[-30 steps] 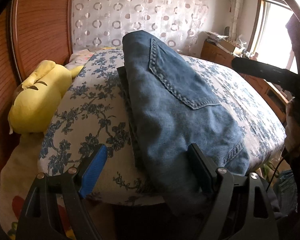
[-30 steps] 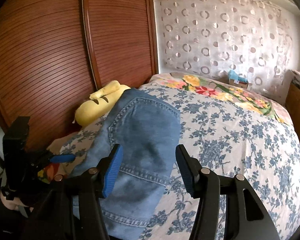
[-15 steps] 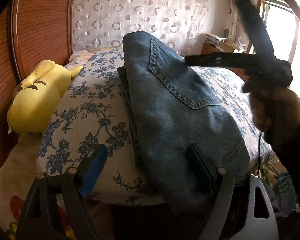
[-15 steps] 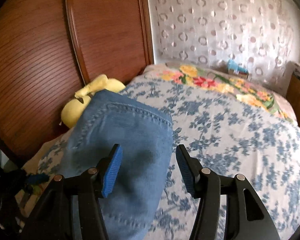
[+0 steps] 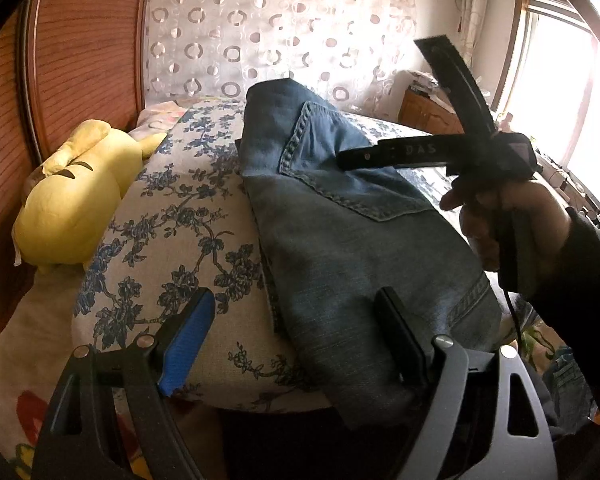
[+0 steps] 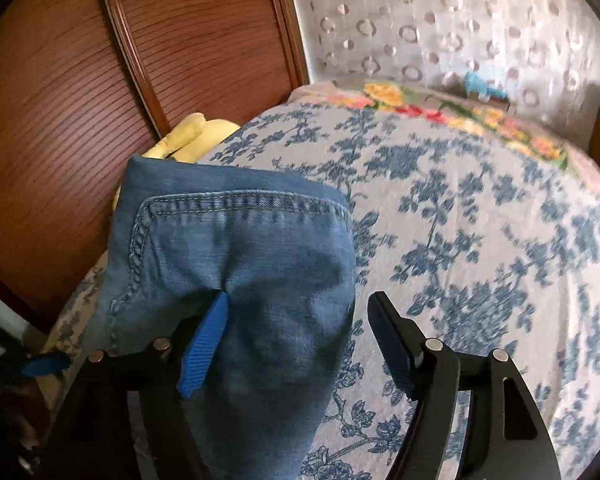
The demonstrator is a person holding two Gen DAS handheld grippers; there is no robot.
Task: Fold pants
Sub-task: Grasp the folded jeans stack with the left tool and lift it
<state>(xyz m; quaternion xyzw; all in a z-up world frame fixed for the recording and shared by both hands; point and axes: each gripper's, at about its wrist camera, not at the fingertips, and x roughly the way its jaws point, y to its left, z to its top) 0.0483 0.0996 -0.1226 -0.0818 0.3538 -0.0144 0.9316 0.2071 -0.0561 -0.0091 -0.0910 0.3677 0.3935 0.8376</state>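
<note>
Folded blue jeans (image 5: pixel 340 240) lie on the floral bedspread (image 5: pixel 172 232), near the bed's near edge, back pocket up. My left gripper (image 5: pixel 296 336) is open and empty, its fingers low over the jeans' near end. My right gripper (image 6: pixel 296 340) is open, pressing down onto the jeans (image 6: pixel 240 260); its left finger (image 6: pixel 204 344) dents the denim. In the left wrist view the right gripper (image 5: pixel 440 100) shows from the side, held by a hand above the pocket.
A yellow plush toy (image 5: pixel 76 196) lies at the bed's left side against the wooden wardrobe (image 6: pixel 100 80). A patterned curtain (image 5: pixel 280 28) hangs behind the bed. A wooden cabinet (image 5: pixel 428 116) and a window stand at the right.
My right gripper has swung in over the jeans and lowered onto them. My left gripper has stayed in place, open.
</note>
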